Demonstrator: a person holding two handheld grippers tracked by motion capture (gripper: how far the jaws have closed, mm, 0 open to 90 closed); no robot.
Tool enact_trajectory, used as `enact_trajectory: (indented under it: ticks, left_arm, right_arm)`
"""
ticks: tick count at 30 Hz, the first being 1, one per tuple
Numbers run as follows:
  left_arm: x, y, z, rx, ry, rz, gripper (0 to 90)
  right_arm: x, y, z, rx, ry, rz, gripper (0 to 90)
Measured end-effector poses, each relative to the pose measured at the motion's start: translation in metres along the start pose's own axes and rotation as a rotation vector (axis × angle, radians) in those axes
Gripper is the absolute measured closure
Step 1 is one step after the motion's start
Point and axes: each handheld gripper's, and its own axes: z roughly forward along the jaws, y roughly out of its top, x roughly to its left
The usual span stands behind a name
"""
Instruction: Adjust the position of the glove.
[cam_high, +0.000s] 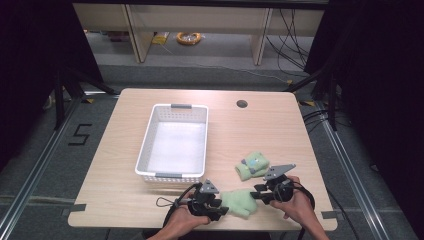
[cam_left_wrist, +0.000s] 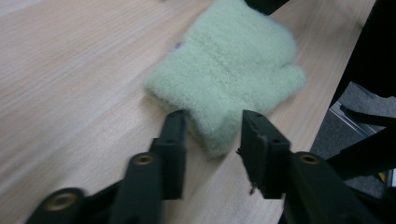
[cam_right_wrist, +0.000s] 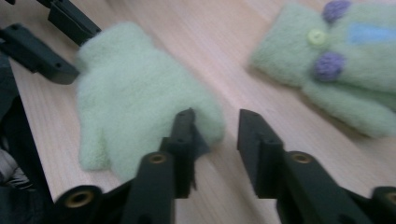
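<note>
A plain pale green mitten (cam_high: 239, 202) lies flat near the table's front edge, between my two grippers. My left gripper (cam_high: 220, 208) is at its left end. In the left gripper view the jaws stand open (cam_left_wrist: 212, 122) with an edge of the mitten (cam_left_wrist: 229, 65) in the gap. My right gripper (cam_high: 258, 195) is at the mitten's right end, open (cam_right_wrist: 216, 122), and the mitten's rim (cam_right_wrist: 135, 102) reaches partly between its jaws. A second green mitten (cam_high: 252, 166) with purple knobs and a blue patch (cam_right_wrist: 345, 60) lies just behind, apart from both grippers.
A white plastic basket (cam_high: 146, 145) stands left of centre on the wooden table (cam_high: 250, 125). A round cable hole (cam_high: 242, 104) sits at the table's back right. The front edge of the table runs close under both hands.
</note>
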Motion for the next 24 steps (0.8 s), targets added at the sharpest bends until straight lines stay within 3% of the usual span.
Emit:
enact_trajectory:
  ticks: [1, 2, 3, 4, 5, 7, 10, 11, 12, 13, 15, 19, 24]
  left_arm:
    - [0.000, 0.000, -0.003, 0.006, 0.020, 0.021, 54.4]
    - [-0.001, 0.001, -0.007, 0.001, 0.022, 0.034, 51.9]
    - [-0.002, 0.002, -0.011, -0.007, 0.029, 0.047, 48.9]
    - [-0.002, 0.002, -0.014, -0.015, 0.036, 0.049, 46.1]
    - [-0.003, 0.001, -0.017, -0.032, 0.049, 0.038, 43.8]
    - [-0.001, 0.001, -0.022, -0.034, 0.066, 0.065, 41.3]
    - [0.001, -0.004, -0.027, -0.047, 0.067, 0.026, 37.2]
    - [0.002, -0.005, -0.029, -0.050, 0.063, 0.032, 35.6]
    - [0.001, -0.007, -0.029, -0.068, 0.062, 0.005, 34.3]
    - [0.003, -0.008, -0.031, -0.048, 0.067, 0.030, 33.5]
    - [0.004, -0.011, -0.033, -0.060, 0.070, 0.034, 32.3]
    - [0.006, -0.019, -0.036, -0.078, 0.073, 0.000, 30.1]
    - [0.009, -0.026, -0.039, -0.063, 0.076, 0.002, 29.0]
  right_arm:
    - [0.002, 0.001, -0.002, -0.011, -0.009, 0.003, 61.6]
    - [0.000, 0.003, -0.004, -0.033, -0.039, -0.029, 58.9]
    - [0.002, 0.004, -0.008, -0.036, -0.047, 0.002, 58.6]
    - [-0.001, 0.006, -0.009, -0.050, -0.076, -0.028, 58.5]
    - [-0.003, 0.008, -0.011, -0.060, -0.078, -0.032, 57.9]
    - [-0.007, 0.013, -0.014, -0.063, -0.109, -0.024, 57.7]
    - [-0.015, 0.020, -0.013, -0.085, -0.145, -0.034, 56.7]
    - [-0.019, 0.023, -0.012, -0.085, -0.163, -0.038, 56.7]
    - [-0.021, 0.026, -0.011, -0.077, -0.173, -0.036, 56.8]
    - [-0.024, 0.029, -0.010, -0.072, -0.180, -0.033, 57.0]
    - [-0.028, 0.033, -0.007, -0.067, -0.182, -0.036, 57.0]
    - [-0.037, 0.041, 0.001, -0.056, -0.184, -0.030, 57.1]
    - [-0.047, 0.046, 0.012, -0.044, -0.193, -0.004, 57.5]
